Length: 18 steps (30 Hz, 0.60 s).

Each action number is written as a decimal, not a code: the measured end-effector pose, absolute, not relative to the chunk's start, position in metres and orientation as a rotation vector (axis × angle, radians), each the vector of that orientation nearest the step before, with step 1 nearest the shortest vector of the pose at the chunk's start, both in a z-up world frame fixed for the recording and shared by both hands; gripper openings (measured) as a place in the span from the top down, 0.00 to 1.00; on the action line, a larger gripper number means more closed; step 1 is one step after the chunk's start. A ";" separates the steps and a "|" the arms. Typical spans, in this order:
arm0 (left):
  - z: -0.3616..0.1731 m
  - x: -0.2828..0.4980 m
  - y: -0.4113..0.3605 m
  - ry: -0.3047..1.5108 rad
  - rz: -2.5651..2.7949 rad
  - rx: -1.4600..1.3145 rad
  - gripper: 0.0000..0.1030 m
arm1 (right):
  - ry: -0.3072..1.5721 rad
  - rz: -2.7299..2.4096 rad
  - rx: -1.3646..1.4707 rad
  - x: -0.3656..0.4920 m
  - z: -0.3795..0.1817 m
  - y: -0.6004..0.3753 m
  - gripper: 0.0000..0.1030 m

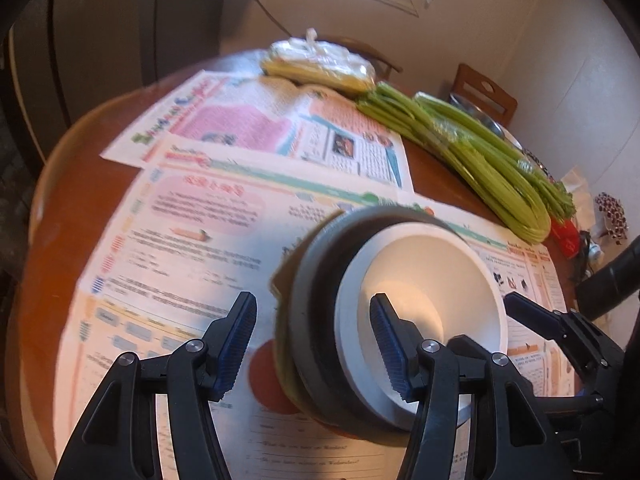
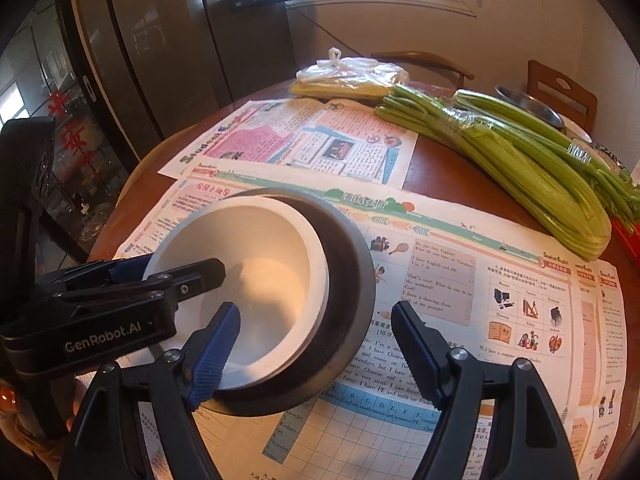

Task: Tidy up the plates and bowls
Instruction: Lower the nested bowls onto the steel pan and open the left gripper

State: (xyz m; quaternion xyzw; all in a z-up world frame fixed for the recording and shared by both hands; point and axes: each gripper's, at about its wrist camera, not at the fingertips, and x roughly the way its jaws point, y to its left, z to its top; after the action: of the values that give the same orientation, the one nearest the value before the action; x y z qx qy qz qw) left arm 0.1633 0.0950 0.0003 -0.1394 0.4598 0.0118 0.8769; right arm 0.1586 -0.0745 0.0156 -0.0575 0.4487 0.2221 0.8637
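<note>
A white bowl (image 1: 432,272) is nested in a dark bowl (image 1: 320,264) on the newspaper (image 1: 180,248), near the middle of the table (image 1: 48,240). The left wall of the stack is straddled by the left gripper (image 1: 312,298) and the right wall by the right gripper (image 2: 316,307). Both claws are held apart, and a gap is seen at each outer finger, so nothing is clamped. If the stack is moved like this, it may be tipped. The loose white bowl may be slid out, or the paper dragged with it.
</note>
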 end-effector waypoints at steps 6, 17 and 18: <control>0.029 0.130 0.093 0.849 0.096 -0.214 0.41 | 0.837 0.483 -0.094 0.138 0.037 -0.082 0.25; 0.022 0.063 0.065 0.807 0.135 -0.171 0.37 | 0.807 0.481 -0.119 0.082 0.029 -0.096 0.21; 0.020 0.058 0.063 0.809 0.135 -0.177 0.37 | 0.809 0.475 -0.115 0.078 0.027 -0.099 0.21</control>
State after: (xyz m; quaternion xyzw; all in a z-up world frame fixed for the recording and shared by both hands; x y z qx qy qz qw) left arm 0.0582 0.0635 0.0197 -0.0859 0.3925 0.0655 0.9134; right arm 0.0779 -0.0987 0.0270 -0.0554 0.3898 0.2289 0.8903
